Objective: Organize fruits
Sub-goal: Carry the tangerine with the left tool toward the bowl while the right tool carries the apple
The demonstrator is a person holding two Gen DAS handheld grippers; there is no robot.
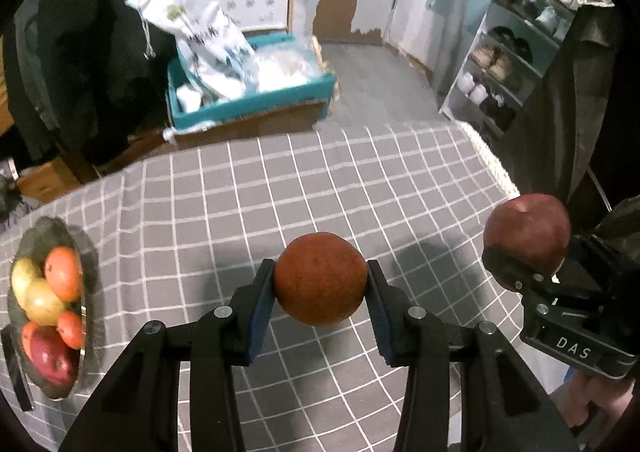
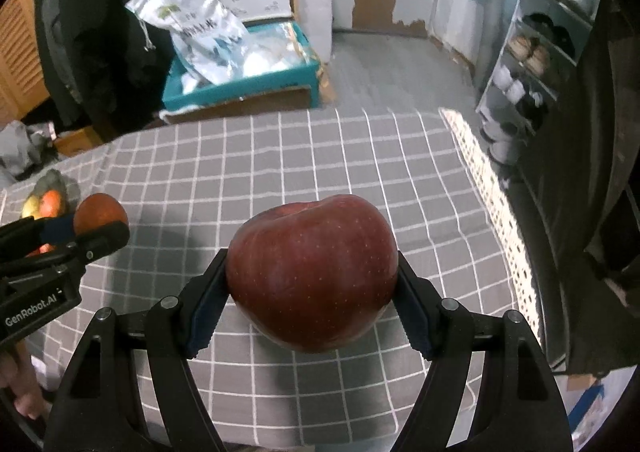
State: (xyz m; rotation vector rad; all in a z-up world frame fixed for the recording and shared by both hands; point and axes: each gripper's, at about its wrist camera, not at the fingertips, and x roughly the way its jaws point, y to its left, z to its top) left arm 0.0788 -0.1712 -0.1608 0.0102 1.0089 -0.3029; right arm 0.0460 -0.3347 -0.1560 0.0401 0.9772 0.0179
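My left gripper (image 1: pixel 320 280) is shut on an orange (image 1: pixel 320 279), held above the grey checked tablecloth (image 1: pixel 240 192). My right gripper (image 2: pixel 313 272) is shut on a dark red apple (image 2: pixel 312 272), also lifted off the cloth. In the left wrist view the red apple (image 1: pixel 527 233) and right gripper (image 1: pixel 532 268) hang at the right. In the right wrist view the orange (image 2: pixel 100 214) sits in the left gripper (image 2: pixel 94 226) at the left. A glass bowl (image 1: pixel 86 248) at the table's left holds several fruits: oranges, a yellow pear and a red apple.
Beyond the table's far edge a teal box (image 1: pixel 252 104) with plastic bags stands on the floor. A shoe rack (image 1: pixel 516 52) lines the right wall. A dark hanging coat (image 2: pixel 592 172) is close on the right. A hand (image 2: pixel 24 404) shows at the lower left.
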